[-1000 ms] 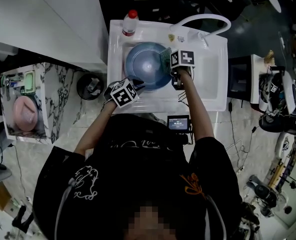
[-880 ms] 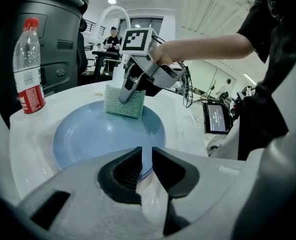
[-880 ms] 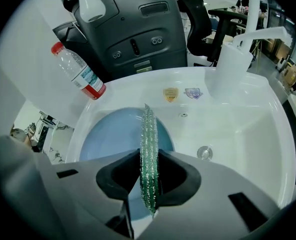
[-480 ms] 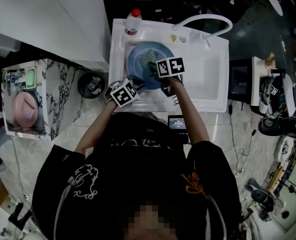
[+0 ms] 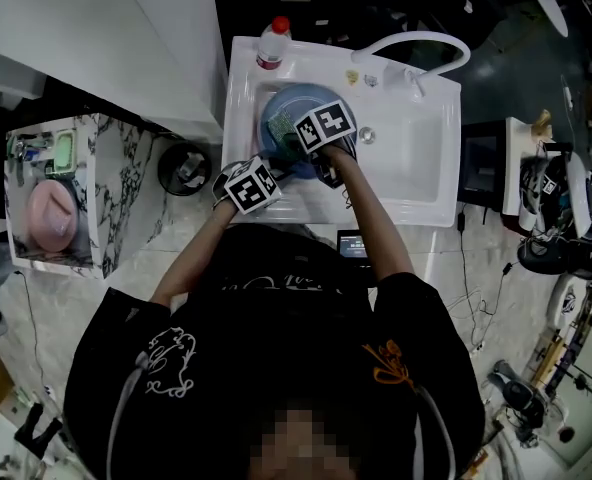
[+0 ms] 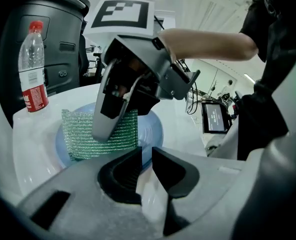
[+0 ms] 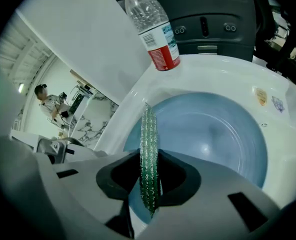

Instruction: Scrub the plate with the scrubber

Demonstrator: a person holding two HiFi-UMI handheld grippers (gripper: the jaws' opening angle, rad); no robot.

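Note:
A blue plate (image 5: 301,101) lies in the left part of the white sink (image 5: 416,163). My left gripper (image 5: 274,173) is at the plate's near left rim, with its jaws shut on that rim (image 6: 149,151). My right gripper (image 5: 298,140) is over the plate's left half, shut on a green mesh scrubber (image 5: 281,132). In the left gripper view the scrubber (image 6: 83,134) hangs flat against the plate (image 6: 152,126) under the right gripper's fingers (image 6: 105,124). In the right gripper view the scrubber (image 7: 149,154) stands edge-on between the jaws, above the plate (image 7: 213,134).
A clear bottle with a red cap (image 5: 272,43) stands on the sink's back left corner. A white faucet (image 5: 411,43) arches over the back. A round black bin (image 5: 183,168) sits left of the sink, and a marble stand (image 5: 116,198) farther left. A small screen (image 5: 356,245) hangs at the sink's front.
My right gripper has carried the scrubber leftward across the plate, from its right rim to its left half. The left gripper has stayed at the near rim.

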